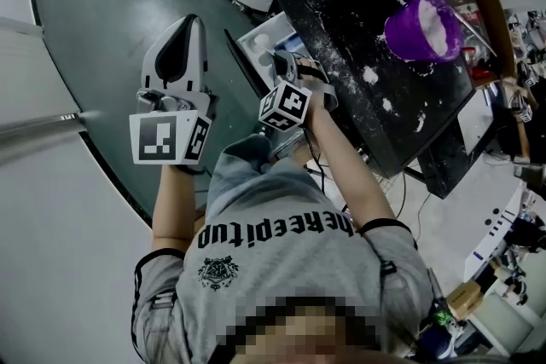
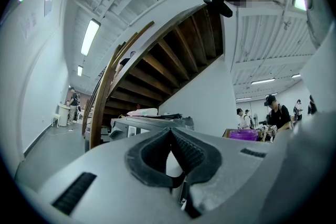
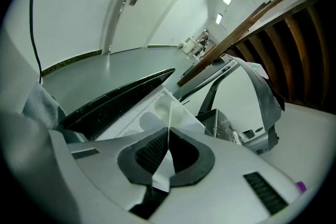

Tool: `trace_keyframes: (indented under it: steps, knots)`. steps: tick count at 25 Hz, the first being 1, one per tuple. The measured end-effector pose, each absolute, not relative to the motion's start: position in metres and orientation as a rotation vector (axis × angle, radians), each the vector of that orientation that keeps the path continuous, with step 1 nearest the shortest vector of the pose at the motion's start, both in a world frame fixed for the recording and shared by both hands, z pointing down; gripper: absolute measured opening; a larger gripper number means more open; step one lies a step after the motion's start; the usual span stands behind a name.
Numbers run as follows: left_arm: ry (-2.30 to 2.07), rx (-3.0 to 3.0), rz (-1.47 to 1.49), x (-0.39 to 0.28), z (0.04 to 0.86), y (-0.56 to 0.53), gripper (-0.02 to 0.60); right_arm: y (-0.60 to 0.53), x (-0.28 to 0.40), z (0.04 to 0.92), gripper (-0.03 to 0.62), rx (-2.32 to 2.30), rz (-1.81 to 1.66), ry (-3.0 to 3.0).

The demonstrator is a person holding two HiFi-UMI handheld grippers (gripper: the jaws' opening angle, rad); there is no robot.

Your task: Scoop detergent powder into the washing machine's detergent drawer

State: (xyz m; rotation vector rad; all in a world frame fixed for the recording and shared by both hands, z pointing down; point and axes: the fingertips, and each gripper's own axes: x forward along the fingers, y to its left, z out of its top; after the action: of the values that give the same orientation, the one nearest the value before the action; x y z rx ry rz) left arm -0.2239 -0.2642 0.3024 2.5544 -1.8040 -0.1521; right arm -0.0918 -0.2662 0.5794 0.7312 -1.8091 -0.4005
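Observation:
In the head view, the white detergent drawer (image 1: pixel 263 40) stands pulled out beside the black machine top (image 1: pixel 401 119). My right gripper (image 1: pixel 284 62) is right at it, shut on a thin white scoop. The right gripper view shows that scoop (image 3: pixel 176 113) pinched edge-on in my right gripper (image 3: pixel 169 131), its bowl over the drawer (image 3: pixel 137 120). A purple tub (image 1: pixel 422 28) of white powder sits on the machine top, far right. My left gripper (image 1: pixel 189 21) hangs over the floor to the left, shut and empty. The left gripper view has the left gripper (image 2: pixel 170 131) closed and the tub (image 2: pixel 242 135) far off.
Spilled powder (image 1: pixel 368 74) dots the black top. A cardboard box (image 1: pixel 486 8) stands behind the tub. Cables and cluttered equipment (image 1: pixel 503 243) lie at the right. Dark green floor (image 1: pixel 102 30) spreads left. Several people (image 2: pixel 273 113) stand in the background by a wooden staircase (image 2: pixel 157 71).

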Motion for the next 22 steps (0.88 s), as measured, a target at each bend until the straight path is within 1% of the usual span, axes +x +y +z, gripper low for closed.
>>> trace_keyframes:
  steps: [13, 22]
  knots:
    - [-1.802, 2.558, -0.157, -0.2236, 0.3026, -0.2611, 0.003, -0.2648, -0.0906, 0.5803, 0.006, 0.727, -0.462, -1.779]
    - [-1.807, 2.555, -0.155, -0.2242, 0.3035, -0.2611, 0.003, -0.2648, -0.0901, 0.5816, 0.006, 0.748, -0.395, -1.816]
